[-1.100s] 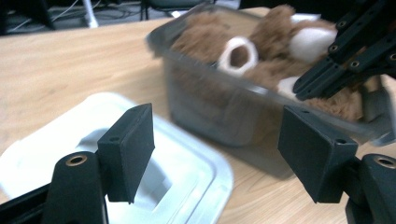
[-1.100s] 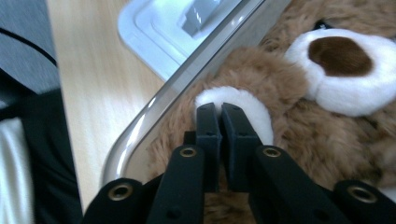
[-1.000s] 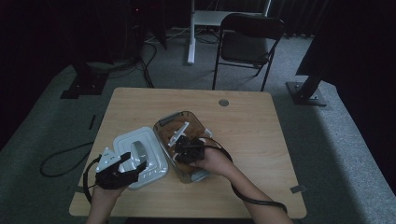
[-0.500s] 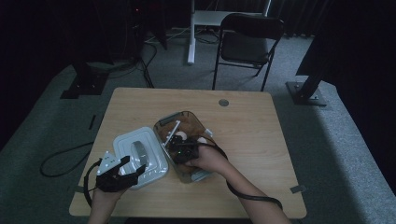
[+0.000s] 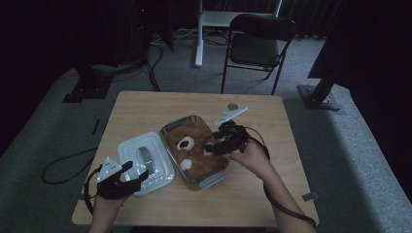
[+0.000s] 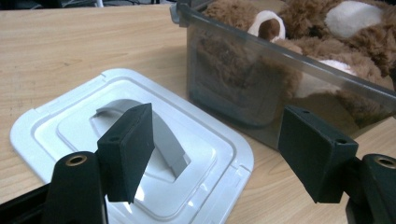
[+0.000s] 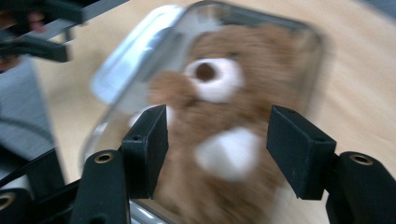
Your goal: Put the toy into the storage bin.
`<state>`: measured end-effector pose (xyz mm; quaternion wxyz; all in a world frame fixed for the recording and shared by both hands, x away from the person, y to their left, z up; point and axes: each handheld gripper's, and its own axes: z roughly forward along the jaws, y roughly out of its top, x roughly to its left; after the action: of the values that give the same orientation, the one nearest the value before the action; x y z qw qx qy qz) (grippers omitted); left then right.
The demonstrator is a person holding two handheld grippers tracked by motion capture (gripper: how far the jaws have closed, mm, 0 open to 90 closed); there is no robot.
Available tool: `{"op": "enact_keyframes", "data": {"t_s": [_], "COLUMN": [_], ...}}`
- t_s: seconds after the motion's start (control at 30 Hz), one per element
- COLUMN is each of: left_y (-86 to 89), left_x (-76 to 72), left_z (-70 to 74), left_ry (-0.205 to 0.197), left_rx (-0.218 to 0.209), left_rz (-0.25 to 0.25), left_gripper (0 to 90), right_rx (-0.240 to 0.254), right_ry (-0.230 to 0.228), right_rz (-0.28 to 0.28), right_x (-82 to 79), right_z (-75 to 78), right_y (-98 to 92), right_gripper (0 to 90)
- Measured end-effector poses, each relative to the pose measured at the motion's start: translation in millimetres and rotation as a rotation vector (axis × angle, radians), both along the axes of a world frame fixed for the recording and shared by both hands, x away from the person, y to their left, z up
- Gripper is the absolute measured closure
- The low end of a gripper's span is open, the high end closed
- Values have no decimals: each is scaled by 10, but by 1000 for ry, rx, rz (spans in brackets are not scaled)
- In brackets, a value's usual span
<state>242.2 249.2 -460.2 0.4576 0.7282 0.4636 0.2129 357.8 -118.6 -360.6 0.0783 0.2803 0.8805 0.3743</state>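
A clear plastic bin [image 5: 214,178] stands mid-table with a brown teddy bear [image 5: 194,151] lying inside it. Its white lid [image 5: 156,180] with a grey handle [image 5: 145,158] lies flat just left of the bin. My left gripper [image 5: 137,171] hovers open at the lid's near left corner, with the lid [image 6: 70,126] and bin [image 6: 243,93] ahead of its jaws. My right gripper [image 5: 212,147] hangs over the bin's right side. Its jaws have just been opening, and nothing is between them. The blurred bear [image 7: 219,107] lies below them.
A small metal disc [image 5: 232,106] lies near the table's far edge. A folding chair [image 5: 257,46] stands behind the table, with stand bases [image 5: 318,97] on the carpet either side. A cable [image 5: 63,165] loops on the floor at left.
My right gripper has lifted off the bear and moved right, and its jaws have gone from shut to open. The left gripper has barely moved.
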Motion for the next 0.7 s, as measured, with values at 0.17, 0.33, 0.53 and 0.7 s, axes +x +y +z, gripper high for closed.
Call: {"op": "enact_keyframes", "data": {"t_s": [0.17, 0.33, 0.53, 0.7], "left_y": [75, 100, 95, 88], "left_x": [-17, -25, -18, -13], "left_z": [-44, -82, -103, -114], "left_ry": [8, 14, 20, 22], "left_rx": [-5, -14, -17, -13], "left_rz": [21, 37, 34, 31], "left_gripper": [273, 273, 273, 273], "right_rx": [3, -98, -180, -274], "right_ry": [-12, 23, 42, 52], "right_rz": [-10, 0, 4, -1], "right_x": [-17, 29, 116, 190], "right_z": [-23, -239, -462, -585], "right_y": [-232, -146, 64, 226], "right_gripper": [659, 828, 896, 900]}}
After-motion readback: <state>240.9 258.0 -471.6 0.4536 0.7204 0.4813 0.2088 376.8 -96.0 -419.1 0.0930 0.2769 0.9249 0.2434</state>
